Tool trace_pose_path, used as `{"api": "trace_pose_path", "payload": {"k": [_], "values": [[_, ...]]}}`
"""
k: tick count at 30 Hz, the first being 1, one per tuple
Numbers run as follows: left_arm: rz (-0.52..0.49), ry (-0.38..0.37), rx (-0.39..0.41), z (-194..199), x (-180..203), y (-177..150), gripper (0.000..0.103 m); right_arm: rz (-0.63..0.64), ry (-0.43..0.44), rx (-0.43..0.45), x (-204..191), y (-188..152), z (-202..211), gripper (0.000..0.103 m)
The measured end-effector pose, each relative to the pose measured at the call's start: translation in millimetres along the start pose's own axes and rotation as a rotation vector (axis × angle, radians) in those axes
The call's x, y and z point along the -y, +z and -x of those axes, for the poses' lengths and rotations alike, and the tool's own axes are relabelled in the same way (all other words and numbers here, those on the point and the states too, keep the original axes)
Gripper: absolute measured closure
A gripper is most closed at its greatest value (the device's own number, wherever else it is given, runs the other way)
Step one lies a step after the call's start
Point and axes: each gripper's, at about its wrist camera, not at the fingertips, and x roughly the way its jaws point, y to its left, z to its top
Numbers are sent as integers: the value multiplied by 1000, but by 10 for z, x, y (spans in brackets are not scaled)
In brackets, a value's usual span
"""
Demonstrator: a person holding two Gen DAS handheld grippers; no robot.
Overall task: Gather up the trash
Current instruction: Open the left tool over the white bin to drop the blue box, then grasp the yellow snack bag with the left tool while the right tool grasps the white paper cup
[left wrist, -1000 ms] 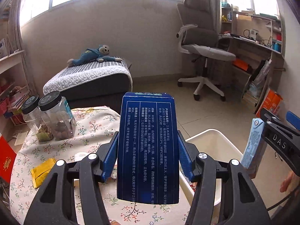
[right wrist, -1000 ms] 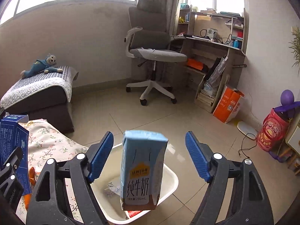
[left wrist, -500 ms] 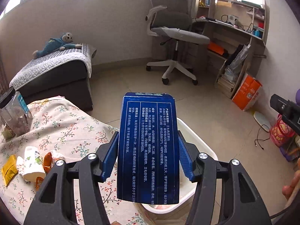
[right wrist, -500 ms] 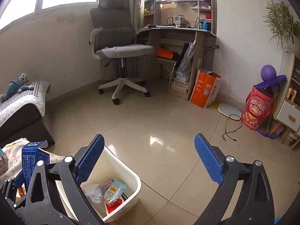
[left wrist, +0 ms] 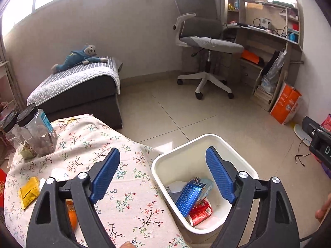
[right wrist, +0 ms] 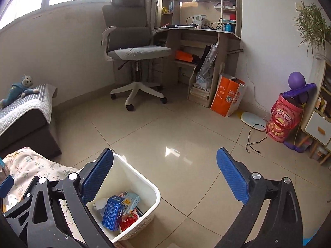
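A white bin (left wrist: 186, 142) (right wrist: 144, 177) stands on the floor beside a table with a floral cloth (left wrist: 124, 186). Inside lie a dark blue box (left wrist: 189, 196) (right wrist: 112, 210), a light blue milk carton (left wrist: 206, 188) (right wrist: 130, 201) and a red wrapper (left wrist: 199, 212). My left gripper (left wrist: 161, 150) hangs over the table edge and bin, its jaws opening with nothing between them. My right gripper (right wrist: 164, 150) stands open and empty, right of the bin over the floor. A yellow packet (left wrist: 29, 192), a white cup (left wrist: 60, 174) and an orange piece (left wrist: 71, 215) lie on the cloth.
Two black-lidded jars (left wrist: 36, 130) stand at the table's far left. Behind are a dark bench with a blue plush (left wrist: 80, 56), an office chair (right wrist: 134, 49), a desk (right wrist: 198, 31), an orange bag (right wrist: 227, 97), a red tub (right wrist: 283, 122) and a loose black cable (right wrist: 254, 136).
The blue box has left my left gripper and now lies in the bin; its jaws have spread. The milk carton dropped from my right gripper into the bin, and that gripper swung right.
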Motion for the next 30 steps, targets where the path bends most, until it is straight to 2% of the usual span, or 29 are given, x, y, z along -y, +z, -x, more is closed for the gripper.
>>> {"api": "trace_pose_path", "payload": {"k": [7, 11, 30], "values": [[109, 70, -1, 159, -465, 27, 20, 109, 39, 35, -424, -82, 193, 7], [108, 127, -7, 212, -692, -29, 20, 136, 73, 33, -626, -89, 268, 7], [180, 278, -63, 383, -1961, -301, 20, 266, 230, 14, -1764, -346, 678, 7]]}}
